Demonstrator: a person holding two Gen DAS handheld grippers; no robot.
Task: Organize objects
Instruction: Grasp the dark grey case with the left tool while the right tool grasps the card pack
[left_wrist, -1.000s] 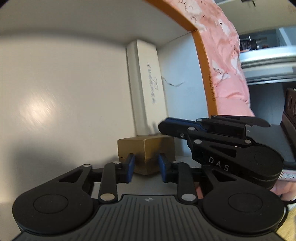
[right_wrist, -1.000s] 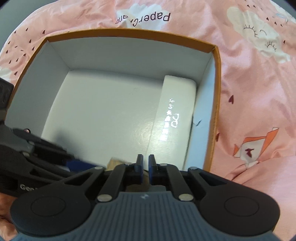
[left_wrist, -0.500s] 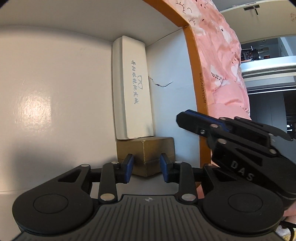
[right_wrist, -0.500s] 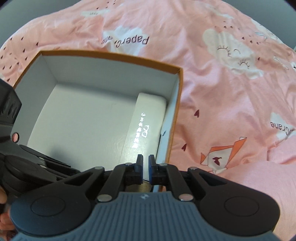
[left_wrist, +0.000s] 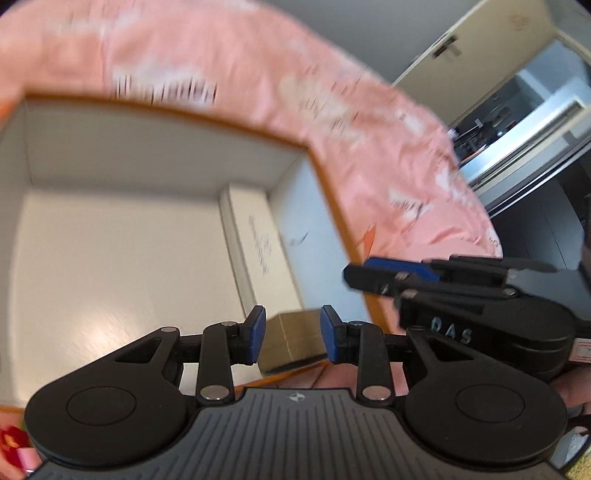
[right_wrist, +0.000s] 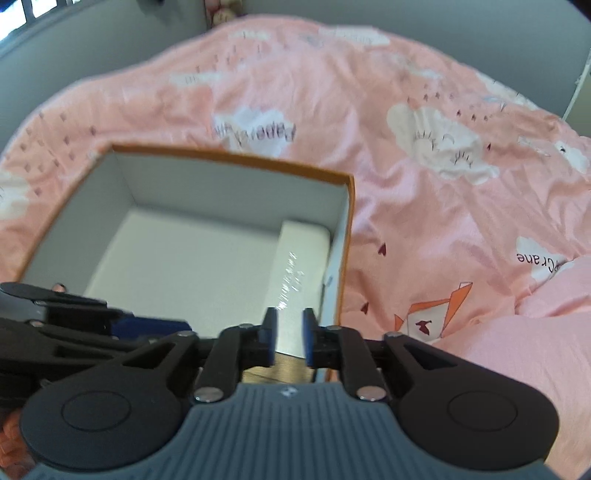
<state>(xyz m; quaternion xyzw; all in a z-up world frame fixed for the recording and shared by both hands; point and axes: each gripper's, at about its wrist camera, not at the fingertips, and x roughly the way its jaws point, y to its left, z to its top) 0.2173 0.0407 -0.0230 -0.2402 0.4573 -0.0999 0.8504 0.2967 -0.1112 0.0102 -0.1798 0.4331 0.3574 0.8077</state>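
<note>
**Gold box down, both hand-held grippers off and away**

Pulled up and back from the orange box (left_wrist: 325, 173) on the pink bed cover (right_wrist: 424, 206). Left hand-held gripper (left_wrist: 291, 332) standing apart, pads flanking the gold box (left_wrist: 295, 341) without pressing on it; jaws widened within the last second. Right hand-held gripper (right_wrist: 290, 338) apart too, nothing between the pads, just opened after being all but shut half a second ago. Gold box sitting in the near right corner of the orange box, end-on against the white case (left_wrist: 255, 251) along the right wall. Earlier views close in on the floor of the box, now the whole rim showing. Looks like placement done; next item due.
</note>
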